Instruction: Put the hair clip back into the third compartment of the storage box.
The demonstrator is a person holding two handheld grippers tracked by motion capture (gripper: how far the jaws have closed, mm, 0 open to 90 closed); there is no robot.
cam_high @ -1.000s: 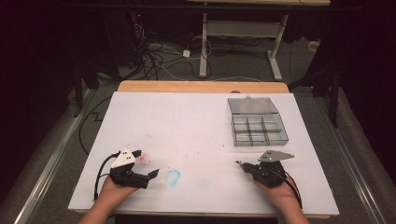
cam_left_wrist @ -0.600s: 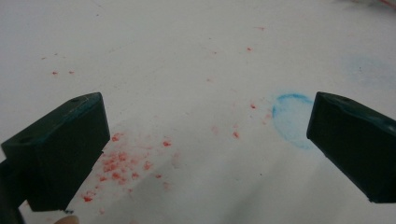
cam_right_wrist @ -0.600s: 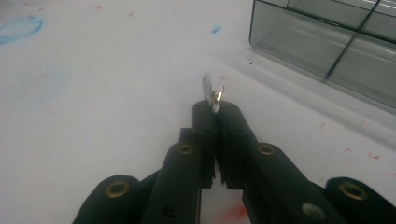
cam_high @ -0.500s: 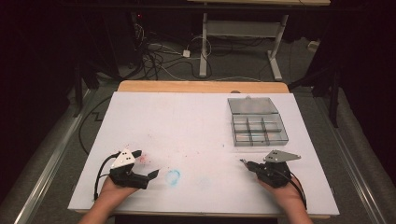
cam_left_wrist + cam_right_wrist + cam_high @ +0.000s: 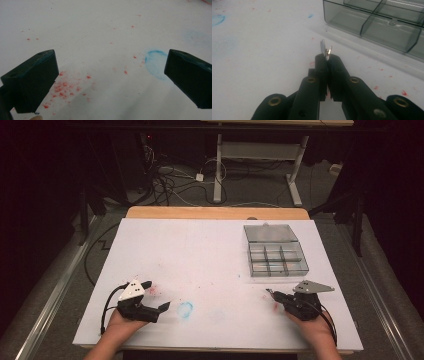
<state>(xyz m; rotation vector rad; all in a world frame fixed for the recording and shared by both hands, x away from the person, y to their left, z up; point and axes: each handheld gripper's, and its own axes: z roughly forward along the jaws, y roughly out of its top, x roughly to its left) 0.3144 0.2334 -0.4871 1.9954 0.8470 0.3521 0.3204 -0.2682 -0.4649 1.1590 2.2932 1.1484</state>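
Observation:
My right gripper [image 5: 270, 293] rests low over the white table sheet [image 5: 210, 255] at the front right, held by a hand. In the right gripper view its jaws [image 5: 327, 58] are shut on a small thin metal piece [image 5: 324, 49] that sticks up out of the tips. A clear plastic compartment box [image 5: 276, 268] stands just beyond it, its near wall [image 5: 342, 18] a short way ahead of the tips. My left gripper [image 5: 156, 295] lies at the front left, open, with bare sheet between its jaws [image 5: 110, 58].
A blue ring stain [image 5: 185, 309] marks the sheet beside the left gripper's right jaw [image 5: 154, 64]. Red specks [image 5: 62, 88] are scattered near both grippers. The box's open lid [image 5: 269, 232] lies flat behind it. A wooden table edge [image 5: 215, 213] runs along the back.
My right gripper has shifted a little to the right, closer to the box's front, still shut on the metal piece. The left gripper has stayed where it was.

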